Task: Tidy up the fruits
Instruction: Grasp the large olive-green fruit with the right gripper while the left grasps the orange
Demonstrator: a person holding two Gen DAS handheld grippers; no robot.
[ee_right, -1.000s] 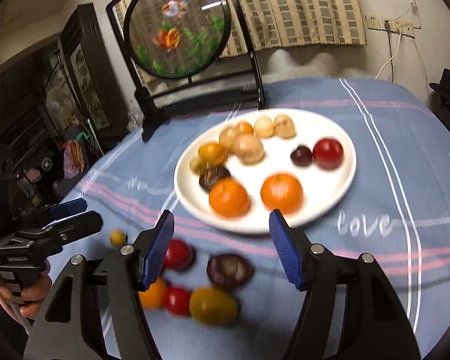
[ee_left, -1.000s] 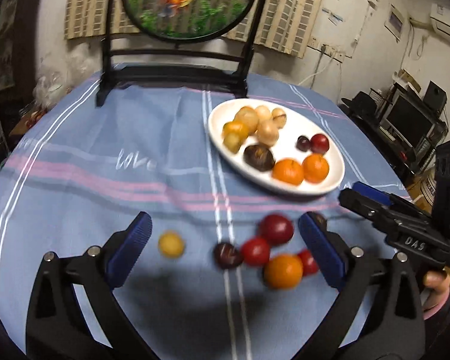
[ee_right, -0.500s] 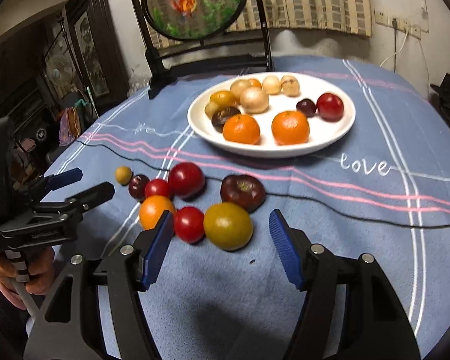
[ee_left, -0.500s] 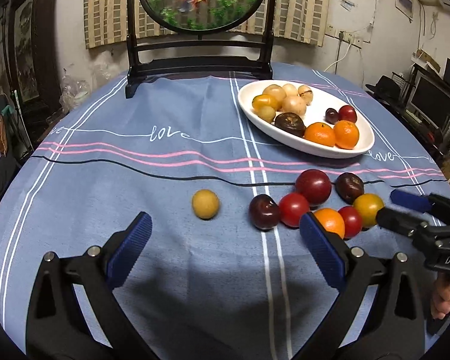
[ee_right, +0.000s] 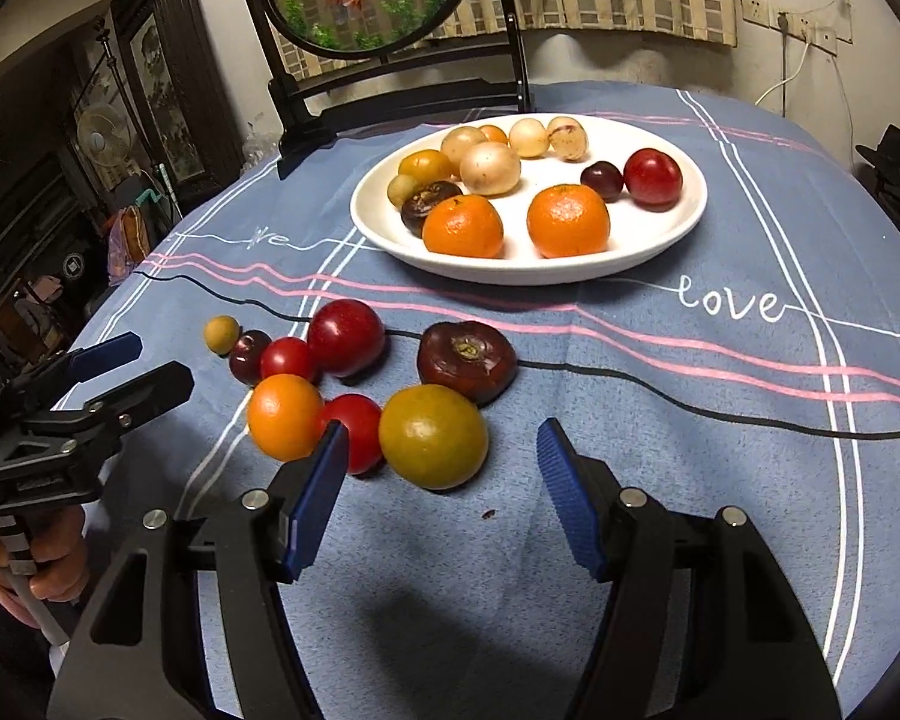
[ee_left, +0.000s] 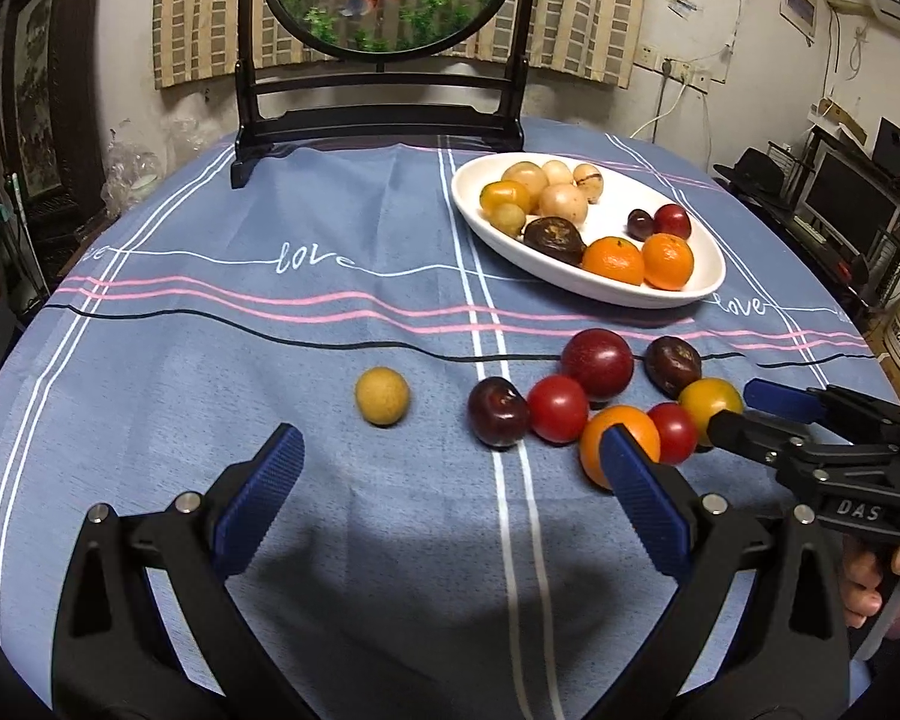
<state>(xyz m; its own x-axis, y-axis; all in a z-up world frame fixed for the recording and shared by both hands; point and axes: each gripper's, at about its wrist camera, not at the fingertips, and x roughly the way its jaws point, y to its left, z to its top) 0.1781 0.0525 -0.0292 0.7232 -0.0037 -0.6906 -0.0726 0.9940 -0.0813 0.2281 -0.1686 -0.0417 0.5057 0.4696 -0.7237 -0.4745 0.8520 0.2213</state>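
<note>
Both grippers, left gripper (ee_left: 450, 480) and right gripper (ee_right: 444, 480), hover apart and empty over loose fruit, probably bound for the white plate (ee_right: 678, 228) farther back.

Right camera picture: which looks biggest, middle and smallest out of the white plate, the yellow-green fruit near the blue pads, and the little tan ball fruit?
1. White plate
2. Yellow-green fruit, though it sits nearest the camera
3. Tan ball fruit
</note>
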